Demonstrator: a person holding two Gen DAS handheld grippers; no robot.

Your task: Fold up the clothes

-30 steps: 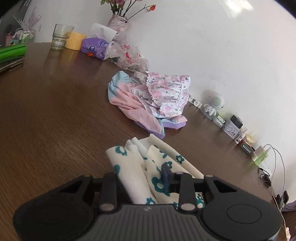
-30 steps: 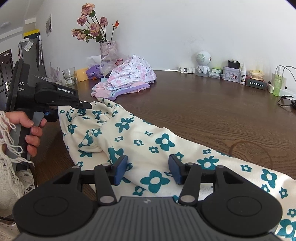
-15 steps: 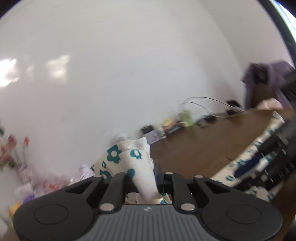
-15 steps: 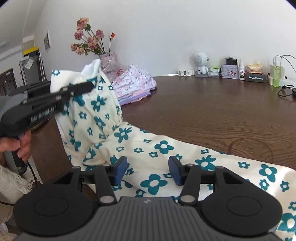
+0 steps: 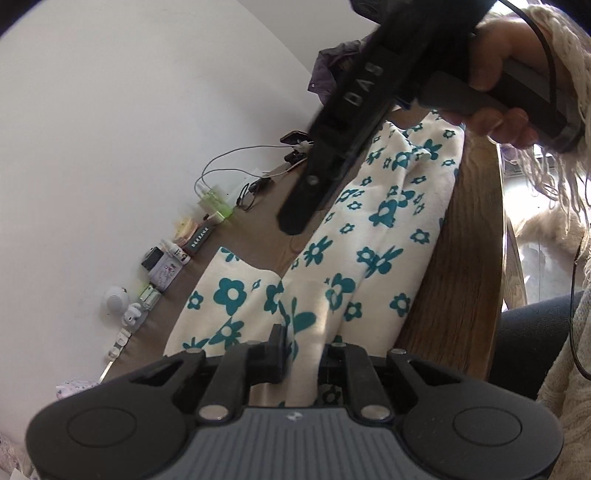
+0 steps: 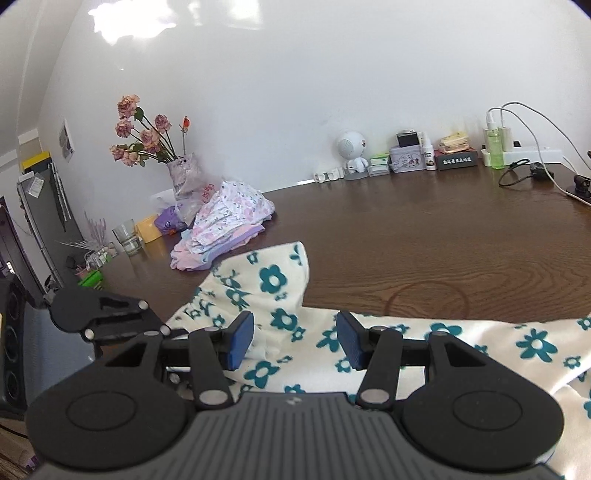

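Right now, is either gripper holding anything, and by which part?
The left gripper is shut on a bunched fold of the flowered garment, at the end lifted off the table. The right gripper hangs open over the cloth, gripping nothing.

Bright daylight; sun patches glare on the white wall (image 6: 155, 18), fisheye bends edges, near gripper bodies blur.

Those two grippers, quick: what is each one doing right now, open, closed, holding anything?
Left gripper: jaws just closing, pinching a fold of the flowered garment.
Right gripper: jaws open above the garment, holding nothing.
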